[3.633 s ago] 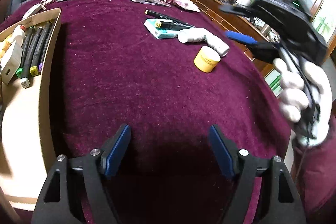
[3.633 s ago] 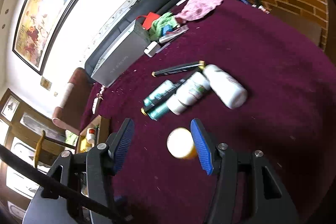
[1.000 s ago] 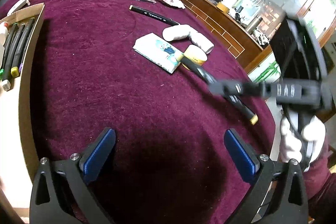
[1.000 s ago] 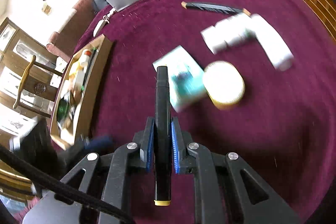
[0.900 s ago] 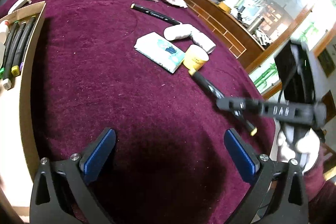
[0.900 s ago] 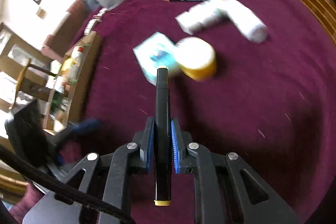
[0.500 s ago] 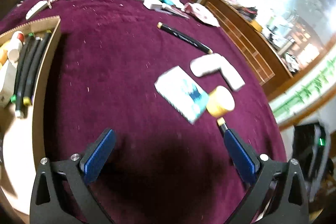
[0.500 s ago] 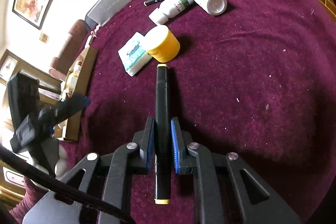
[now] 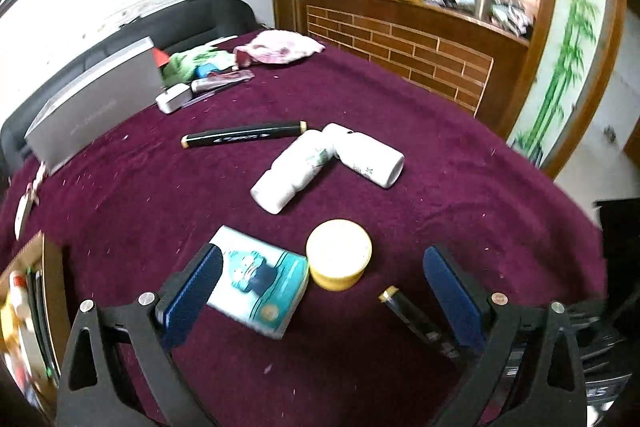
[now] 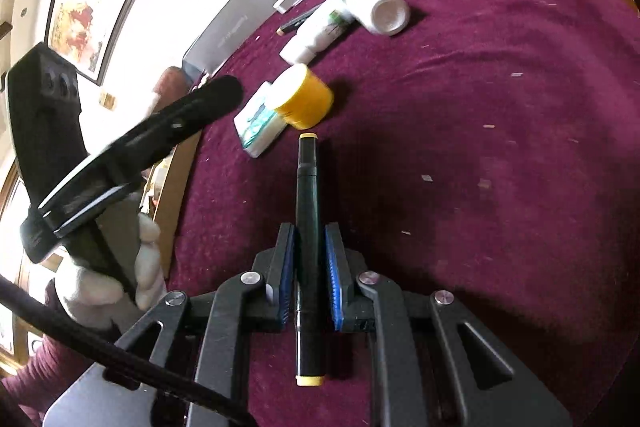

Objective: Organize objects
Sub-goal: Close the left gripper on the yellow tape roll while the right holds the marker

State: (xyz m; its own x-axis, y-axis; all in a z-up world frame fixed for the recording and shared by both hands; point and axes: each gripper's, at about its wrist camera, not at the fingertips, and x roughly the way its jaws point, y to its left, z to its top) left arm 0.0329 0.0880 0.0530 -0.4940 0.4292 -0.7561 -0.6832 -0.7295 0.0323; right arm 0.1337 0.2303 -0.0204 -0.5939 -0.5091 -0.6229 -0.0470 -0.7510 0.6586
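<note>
Right wrist view — right claw (image 10: 308, 267) clamps black marker (image 10: 307, 211); left claw (image 9: 320, 291) gapes empty.

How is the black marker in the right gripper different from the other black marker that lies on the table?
The held marker is clamped between the right gripper's pads, off the cloth, pointing toward the yellow jar. The lying marker rests flat and untouched on the maroon cloth, beside the white bottles. Both have black bodies with pale yellowish end caps.

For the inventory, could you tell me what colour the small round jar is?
Yellow, with a paler cream lid; the round jar shows best in the right wrist view.
</note>
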